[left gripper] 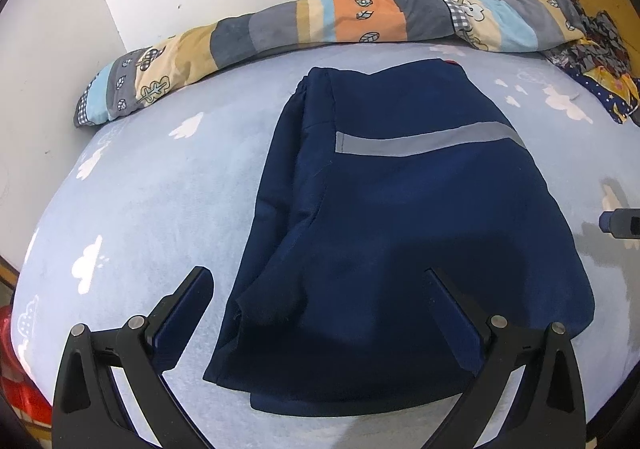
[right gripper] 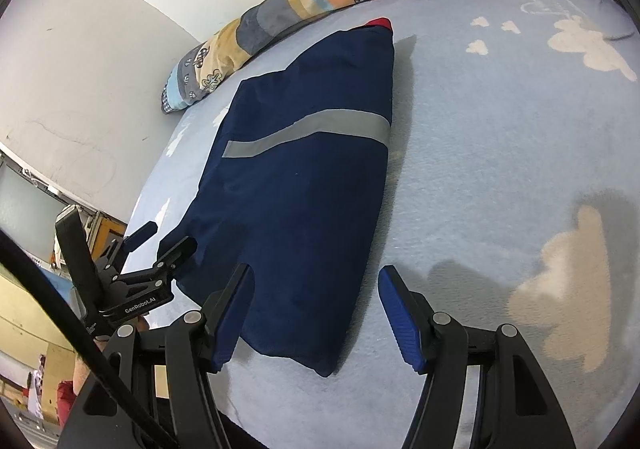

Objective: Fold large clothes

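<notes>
Two grippers: both over the near end of the garment, neither holding anything.
Left gripper (left gripper: 320, 285): jaws spread wide, straddling the near left part of the cloth; nothing pinched between the pads.
Right gripper (right gripper: 316, 281): jaws well apart, blue ribbed pads showing; the near right corner of the cloth lies between them, untouched as far as the view shows.
Cross view: the left gripper (right gripper: 166, 239) appears from the right wrist camera at the garment's near left edge; whether it touches the cloth cannot be told.
Navy garment (left gripper: 384, 217): folded into a long narrow shape, lying flat in the middle of the bed, with a grey reflective stripe (left gripper: 424, 141) across its far half and a bit of red at the far end.
Bed sheet (left gripper: 152, 209): pale blue with white cloud prints.
Patchwork quilt (left gripper: 320, 25): rolled along the wall beyond the garment.
Patterned clothes (left gripper: 600, 61): heaped at the far right corner.
</notes>
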A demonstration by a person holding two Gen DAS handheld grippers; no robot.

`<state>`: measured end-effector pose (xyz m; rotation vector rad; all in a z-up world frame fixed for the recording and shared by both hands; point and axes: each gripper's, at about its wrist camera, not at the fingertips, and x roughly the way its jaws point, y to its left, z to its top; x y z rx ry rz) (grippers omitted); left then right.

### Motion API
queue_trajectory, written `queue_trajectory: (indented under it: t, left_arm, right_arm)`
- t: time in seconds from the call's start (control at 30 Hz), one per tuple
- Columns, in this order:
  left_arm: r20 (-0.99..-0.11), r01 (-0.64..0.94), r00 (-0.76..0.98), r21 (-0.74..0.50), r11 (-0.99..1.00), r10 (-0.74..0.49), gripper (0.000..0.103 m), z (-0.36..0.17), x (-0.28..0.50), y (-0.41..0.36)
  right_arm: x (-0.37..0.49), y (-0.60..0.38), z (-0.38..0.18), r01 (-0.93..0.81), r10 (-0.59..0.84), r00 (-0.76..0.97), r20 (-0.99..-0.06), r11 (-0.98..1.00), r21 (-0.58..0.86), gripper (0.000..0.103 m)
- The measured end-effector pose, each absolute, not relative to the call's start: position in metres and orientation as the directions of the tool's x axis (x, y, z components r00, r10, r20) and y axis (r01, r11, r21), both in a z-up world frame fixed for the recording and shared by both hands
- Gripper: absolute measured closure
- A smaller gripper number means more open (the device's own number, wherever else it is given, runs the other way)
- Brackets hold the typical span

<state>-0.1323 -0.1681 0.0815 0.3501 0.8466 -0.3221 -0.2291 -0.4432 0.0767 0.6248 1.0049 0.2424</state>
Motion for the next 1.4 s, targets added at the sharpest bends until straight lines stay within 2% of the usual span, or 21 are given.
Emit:
queue_trajectory:
  t: [0.27,0.47,0.57,0.67,0.8,1.0,1.13,1.2,1.23,1.3,1.33,1.4]
  left_arm:
    - [-0.786,0.401,0.599,0.13,0.907,-0.152,0.0,0.079,-0.123,-0.162]
    - [-0.815,0.358,0.541,0.0,0.934,-0.207,0.0,0.074,-0.103,-0.145]
    - [-0.836,0.324,0.427,-0.213,0.922,-0.344,0.0,0.065,-0.082,-0.126]
    - [-0.798,0.194,0.288,-0.493,0.848,-0.53,0.0,0.045,-0.057,-0.095]
    - [-0.712,0.119,0.176,-0.67,0.733,-0.68,0.0,0.021,-0.041,-0.079]
    - [-0.723,0.239,0.066,-0.658,0.714,-0.688,0.0,0.01,-0.034,-0.11]
    - [-0.739,0.268,0.06,-0.635,0.724,-0.671,0.0,0.011,-0.032,-0.125]
    - [-0.727,0.264,0.063,-0.648,0.715,-0.683,0.0,0.009,-0.027,-0.127]
    - [-0.716,0.257,0.068,-0.661,0.705,-0.695,0.0,0.009,-0.026,-0.129]
    - [-0.7,0.245,0.085,-0.676,0.695,-0.71,0.0,0.009,-0.026,-0.133]
    - [-0.701,0.246,0.093,-0.671,0.699,-0.707,0.0,0.01,-0.027,-0.137]
    - [-0.725,0.29,0.111,-0.63,0.72,-0.679,0.0,0.017,-0.035,-0.149]
  right_arm:
    - [-0.227,-0.443,0.071,0.1,0.469,0.516,-0.717,0.798,0.594,0.034]
    - [-0.225,-0.442,0.068,0.107,0.471,0.51,-0.72,0.795,0.597,0.034]
    - [-0.223,-0.443,0.066,0.11,0.474,0.513,-0.716,0.79,0.603,0.032]
    - [-0.219,-0.446,0.063,0.116,0.481,0.518,-0.707,0.779,0.616,0.032]
    - [-0.208,-0.452,0.059,0.117,0.501,0.535,-0.68,0.754,0.647,0.031]
    - [-0.185,-0.461,0.041,0.136,0.551,0.534,-0.641,0.693,0.708,0.028]
    - [-0.168,-0.459,0.023,0.167,0.555,0.516,-0.653,0.682,0.712,0.028]
    - [-0.159,-0.455,0.017,0.149,0.586,0.523,-0.619,0.652,0.743,0.025]
    - [-0.154,-0.452,0.016,0.136,0.601,0.525,-0.602,0.639,0.757,0.019]
    - [-0.143,-0.444,0.015,0.105,0.602,0.533,-0.594,0.65,0.753,0.018]
    - [-0.138,-0.439,0.015,0.082,0.599,0.537,-0.594,0.664,0.743,0.018]
    - [-0.133,-0.431,0.018,0.049,0.575,0.541,-0.614,0.707,0.705,0.031]
